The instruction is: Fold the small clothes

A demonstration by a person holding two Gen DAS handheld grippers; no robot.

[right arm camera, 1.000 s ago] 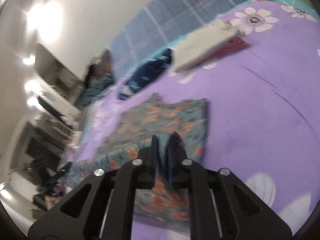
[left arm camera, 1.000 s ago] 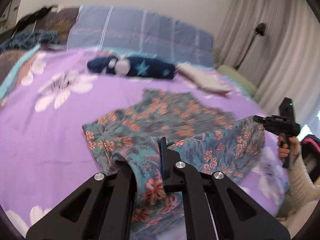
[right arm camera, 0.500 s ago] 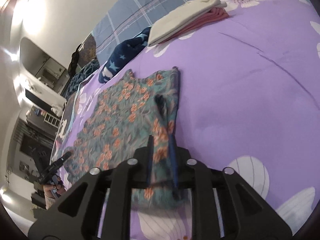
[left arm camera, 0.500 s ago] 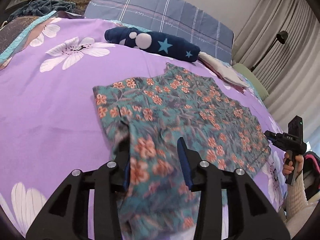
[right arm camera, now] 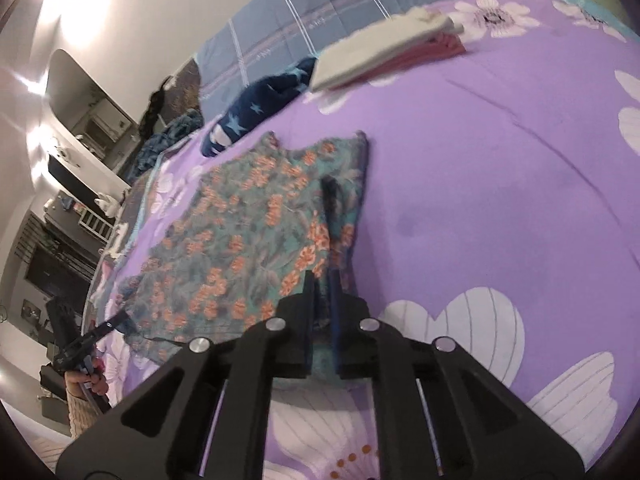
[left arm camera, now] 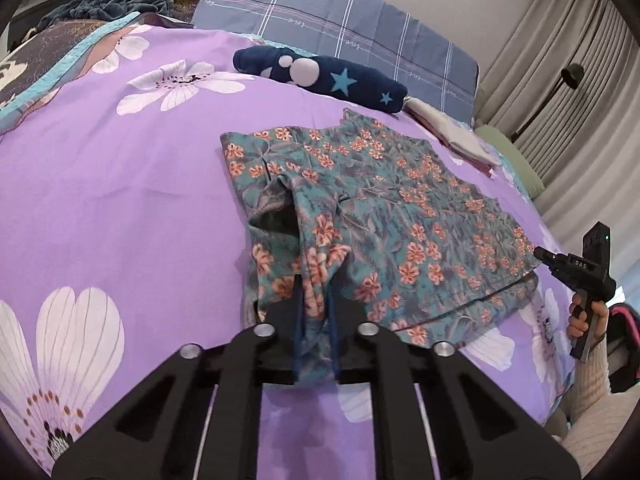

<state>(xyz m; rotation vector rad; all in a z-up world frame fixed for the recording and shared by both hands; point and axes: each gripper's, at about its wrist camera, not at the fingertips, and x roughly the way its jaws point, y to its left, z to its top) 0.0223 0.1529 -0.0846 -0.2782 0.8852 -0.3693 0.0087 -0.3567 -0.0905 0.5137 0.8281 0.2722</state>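
Garment: teal floral garment lies spread on the purple bedspread, mostly flat, one near corner bunched and lifted off the cover
Left gripper: left gripper is clenched on that bunched corner of the garment, a ridge of cloth standing up between the blue pads; its jaws have just been closing, with the cloth between them
Right gripper: right gripper is clamped on the garment's opposite near edge, fabric pinched between its fingers; those jaws too have just been closing on the cloth
From the left view: the right gripper shows at the garment's far side edge, tip touching the hem, a hand in a cream ribbed sleeve around its handle
From the right view: the left gripper sits at the garment's other corner, low in the picture; whether its tip meets the cloth is hard to tell from here, the edge being blurred
Beyond the garment: dark blue star-print roll lies just past its far edge, apart from it
Beside that roll: folded pale stack with pink layers beneath, well beyond the garment
Head of the bed: blue checked pillow behind the roll
Farther off: black floor lamp against the curtains, far past the garment
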